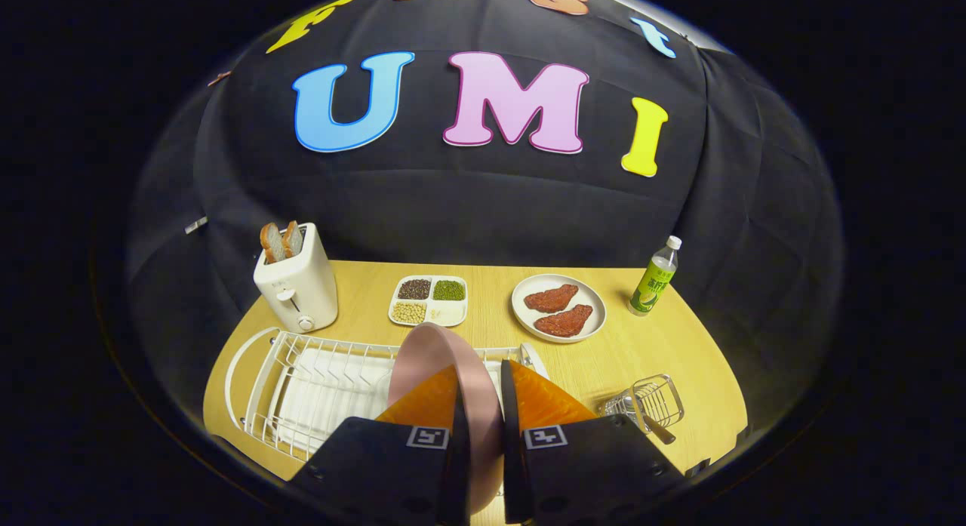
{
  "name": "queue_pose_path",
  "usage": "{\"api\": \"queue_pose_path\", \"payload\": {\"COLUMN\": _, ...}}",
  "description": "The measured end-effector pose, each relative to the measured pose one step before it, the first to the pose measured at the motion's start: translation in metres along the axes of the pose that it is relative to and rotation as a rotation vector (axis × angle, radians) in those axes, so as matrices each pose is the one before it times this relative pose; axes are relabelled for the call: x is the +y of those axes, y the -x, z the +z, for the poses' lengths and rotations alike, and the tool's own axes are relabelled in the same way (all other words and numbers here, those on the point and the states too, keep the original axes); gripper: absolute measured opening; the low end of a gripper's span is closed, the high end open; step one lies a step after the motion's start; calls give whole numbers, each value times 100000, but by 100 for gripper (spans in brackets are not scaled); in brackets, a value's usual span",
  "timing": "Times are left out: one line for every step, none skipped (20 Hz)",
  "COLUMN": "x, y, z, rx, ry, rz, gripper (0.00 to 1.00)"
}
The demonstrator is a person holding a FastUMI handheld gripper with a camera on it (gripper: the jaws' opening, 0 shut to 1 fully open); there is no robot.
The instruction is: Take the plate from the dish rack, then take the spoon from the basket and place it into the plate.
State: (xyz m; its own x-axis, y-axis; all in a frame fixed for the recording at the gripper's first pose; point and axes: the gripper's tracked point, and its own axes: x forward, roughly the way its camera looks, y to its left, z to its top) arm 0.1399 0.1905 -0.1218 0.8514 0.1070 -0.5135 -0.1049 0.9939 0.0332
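My gripper [480, 405] grips the pink plate [441, 356] on edge over the dish rack [302, 382]; the basket [653, 401] sits to the right.

light wood table [641, 352], curved front edge. directly on it: white toaster [296, 284] at back left with two bread slices [281, 241] in its slots; four-compartment tray [429, 300] of beans and grains beside it; white plate [558, 308] with two reddish meat pieces; green-labelled bottle [654, 278] upright at back right. white wire dish rack [317, 390] front left, small wire basket [650, 401] front right, handle sticking out.
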Motion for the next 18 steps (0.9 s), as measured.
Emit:
{"api": "queue_pose_path", "payload": {"x": -803, "y": 425, "z": 168, "rx": 259, "ry": -2544, "rz": 1099, "gripper": 21}}
{"api": "queue_pose_path", "payload": {"x": -719, "y": 549, "z": 168, "rx": 291, "ry": -2546, "rz": 1311, "gripper": 21}}
{"api": "queue_pose_path", "payload": {"x": -671, "y": 609, "z": 133, "rx": 285, "ry": -2170, "rz": 1583, "gripper": 21}}
{"api": "queue_pose_path", "payload": {"x": -710, "y": 577, "z": 83, "rx": 183, "ry": -1882, "rz": 1320, "gripper": 21}}
{"api": "queue_pose_path", "payload": {"x": -688, "y": 686, "z": 156, "rx": -119, "ry": -1735, "rz": 1430, "gripper": 21}}
{"api": "queue_pose_path", "payload": {"x": -736, "y": 654, "z": -62, "rx": 306, "ry": -1586, "rz": 1431, "gripper": 21}}
{"api": "queue_pose_path", "payload": {"x": -728, "y": 775, "z": -101, "rx": 556, "ry": -1664, "rz": 1413, "gripper": 21}}
{"api": "queue_pose_path", "payload": {"x": -838, "y": 828, "z": -207, "rx": 663, "ry": -2082, "rz": 1103, "gripper": 21}}
{"api": "queue_pose_path", "payload": {"x": -812, "y": 810, "z": -180, "rx": 273, "ry": -2327, "rz": 1396, "gripper": 21}}
{"api": "queue_pose_path", "payload": {"x": -926, "y": 706, "z": -382, "rx": 501, "ry": -2142, "rz": 959, "gripper": 21}}
{"api": "queue_pose_path", "payload": {"x": -1071, "y": 762, "z": -373, "rx": 443, "ry": -1861, "rz": 897, "gripper": 21}}
{"api": "queue_pose_path", "payload": {"x": -1014, "y": 876, "z": -517, "rx": 1014, "ry": -898, "rz": 1541, "gripper": 21}}
{"api": "queue_pose_path", "payload": {"x": -1006, "y": 859, "z": -658, "rx": 1387, "ry": -316, "rz": 2132, "gripper": 21}}
{"api": "queue_pose_path", "payload": {"x": -1042, "y": 823, "z": -689, "rx": 1164, "ry": -41, "rz": 2162, "gripper": 21}}
{"api": "queue_pose_path", "payload": {"x": -1133, "y": 931, "z": -742, "rx": 700, "ry": -149, "rz": 1726, "gripper": 21}}
{"api": "queue_pose_path", "payload": {"x": -1244, "y": 783, "z": -998, "rx": 1278, "ry": -315, "rz": 1729, "gripper": 21}}
{"api": "queue_pose_path", "payload": {"x": -1050, "y": 408, "z": -1028, "rx": 1668, "ry": -254, "rz": 1790, "gripper": 21}}
{"api": "queue_pose_path", "payload": {"x": -1149, "y": 180, "z": -1195, "rx": 2545, "ry": -525, "rz": 1272, "gripper": 21}}
